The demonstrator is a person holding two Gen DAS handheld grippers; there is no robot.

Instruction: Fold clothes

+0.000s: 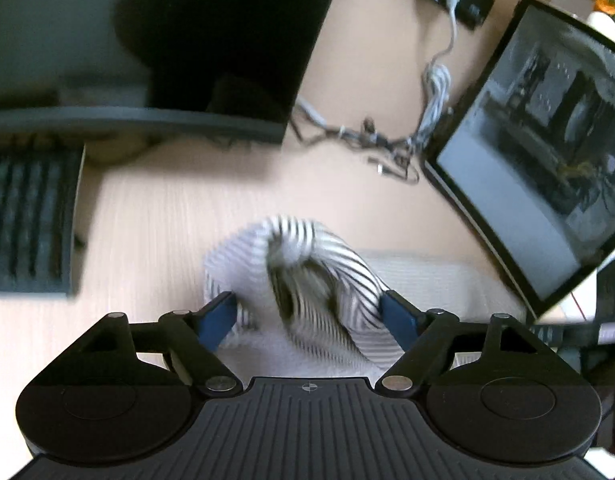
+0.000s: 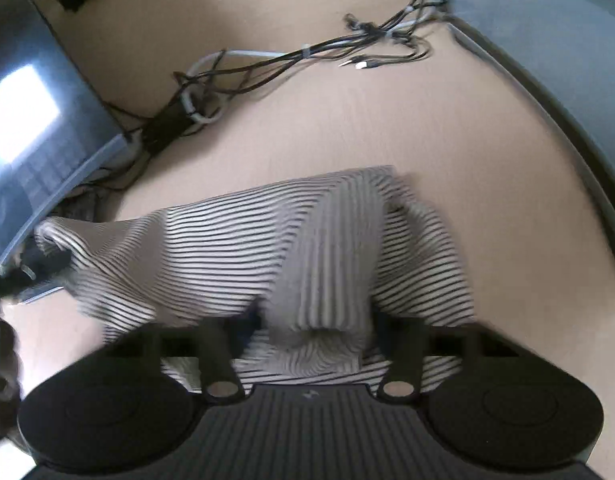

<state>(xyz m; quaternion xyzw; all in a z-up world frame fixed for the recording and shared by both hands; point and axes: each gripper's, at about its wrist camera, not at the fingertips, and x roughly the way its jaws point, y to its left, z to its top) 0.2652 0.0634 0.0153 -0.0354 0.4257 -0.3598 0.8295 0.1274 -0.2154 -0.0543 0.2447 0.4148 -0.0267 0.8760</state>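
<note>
Striped shirt (image 2: 243, 248) lies bunched on the tan desk (image 2: 367, 120), near edge, motion-blurred in both views. Left gripper (image 1: 309, 312): jaws wide apart, a bunched fold of the shirt sits between the blue fingers (image 1: 217, 316); can't tell if either pad presses it. Right gripper (image 2: 313, 320): jaws also spread, a rolled fold of cloth between them, grip unclear. Cable bundle (image 2: 291, 60) lies further back. Laptop (image 1: 543, 152) at right, keyboard (image 1: 27, 220) at left, monitor (image 1: 211, 36) at the far side.

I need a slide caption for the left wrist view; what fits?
Left gripper, fingers spread around a bunched striped garment on a wooden desk between two monitors.
</note>
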